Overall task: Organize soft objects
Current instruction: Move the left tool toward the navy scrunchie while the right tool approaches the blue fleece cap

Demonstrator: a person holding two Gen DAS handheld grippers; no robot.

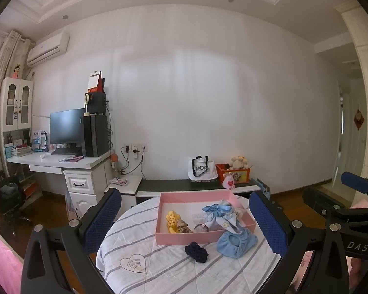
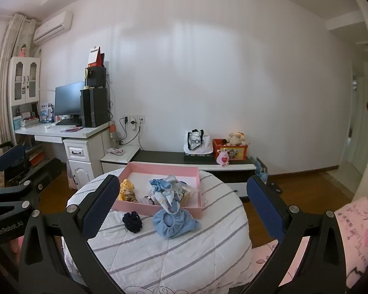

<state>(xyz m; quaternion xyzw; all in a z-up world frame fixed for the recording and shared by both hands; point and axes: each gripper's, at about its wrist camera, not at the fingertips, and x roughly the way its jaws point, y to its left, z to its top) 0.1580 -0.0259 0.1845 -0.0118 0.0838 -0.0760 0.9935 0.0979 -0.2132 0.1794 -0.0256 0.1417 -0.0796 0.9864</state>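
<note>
Both the left gripper [image 1: 186,223] and the right gripper [image 2: 184,208] hover wide open and empty. On the striped quilt [image 2: 159,252], outside the tray, lie a navy scrunchie [image 2: 132,221] and a blue cap [image 2: 175,223]. Judged next step: grasp either and deposit it. Beyond, the pink tray [image 2: 159,165] contains a yellow scrunchie [image 1: 172,220], a brown one and patterned blue cloth [image 2: 163,191].

Pink tray [image 1: 163,220] [image 2: 198,183]: shallow, rectangular, open. Contains yellow scrunchie [image 1: 172,221] [image 2: 125,188], tan scrunchie [image 1: 183,226] [image 2: 130,195], and bunched blue-and-white patterned cloth [image 1: 220,214] [image 2: 164,191] draped over the near wall.
Light blue elasticated cover [image 1: 236,241] [image 2: 174,223]: crumpled, touching the tray's near wall outside.
Navy scrunchie [image 1: 196,251] [image 2: 132,221]: just beside it, outside the tray.
</note>
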